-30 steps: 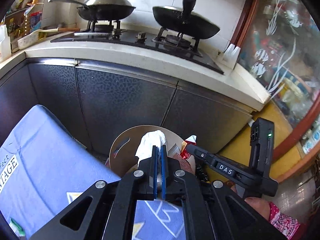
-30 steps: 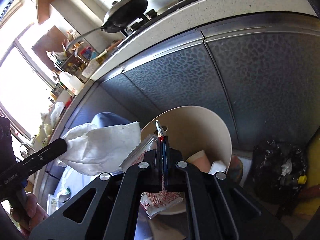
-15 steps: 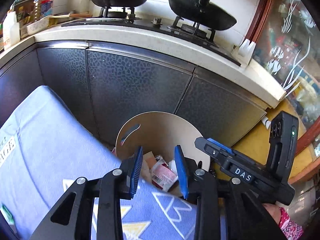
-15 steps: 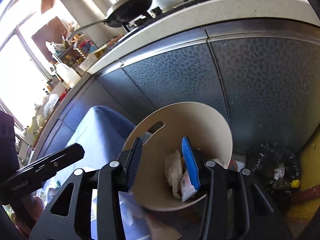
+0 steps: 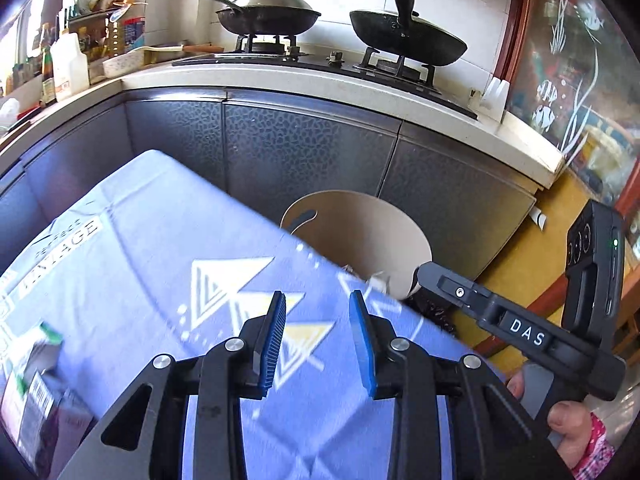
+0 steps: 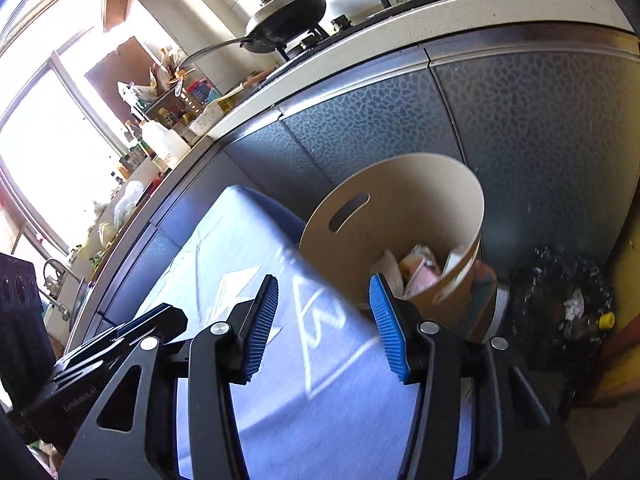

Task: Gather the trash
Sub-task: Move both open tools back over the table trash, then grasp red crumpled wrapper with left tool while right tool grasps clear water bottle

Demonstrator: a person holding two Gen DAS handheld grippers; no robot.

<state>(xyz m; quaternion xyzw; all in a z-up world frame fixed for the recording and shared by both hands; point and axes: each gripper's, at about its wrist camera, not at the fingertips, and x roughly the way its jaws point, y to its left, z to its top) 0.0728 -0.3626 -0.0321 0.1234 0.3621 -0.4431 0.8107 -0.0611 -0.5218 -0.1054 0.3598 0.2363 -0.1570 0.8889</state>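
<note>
A beige round bin point(image 5: 360, 232) stands on the floor past the far edge of a blue-clothed table point(image 5: 140, 280); in the right wrist view the bin point(image 6: 400, 208) holds white tissue and wrappers point(image 6: 416, 268). My left gripper point(image 5: 318, 340) is open and empty above the cloth. My right gripper point(image 6: 330, 328) is open and empty over the table edge, just short of the bin. A dark box-like package point(image 5: 36, 400) lies on the cloth at the lower left of the left wrist view.
Dark cabinet fronts point(image 5: 300, 152) and a counter with a stove and two pans point(image 5: 272, 12) stand behind the bin. A black rubbish bag point(image 6: 560, 300) lies on the floor right of the bin. Bottles crowd the counter at left point(image 5: 68, 64).
Both grippers opened and dropped the tissue and the wrapper into the bin, then drew back from over the bin to above the table.
</note>
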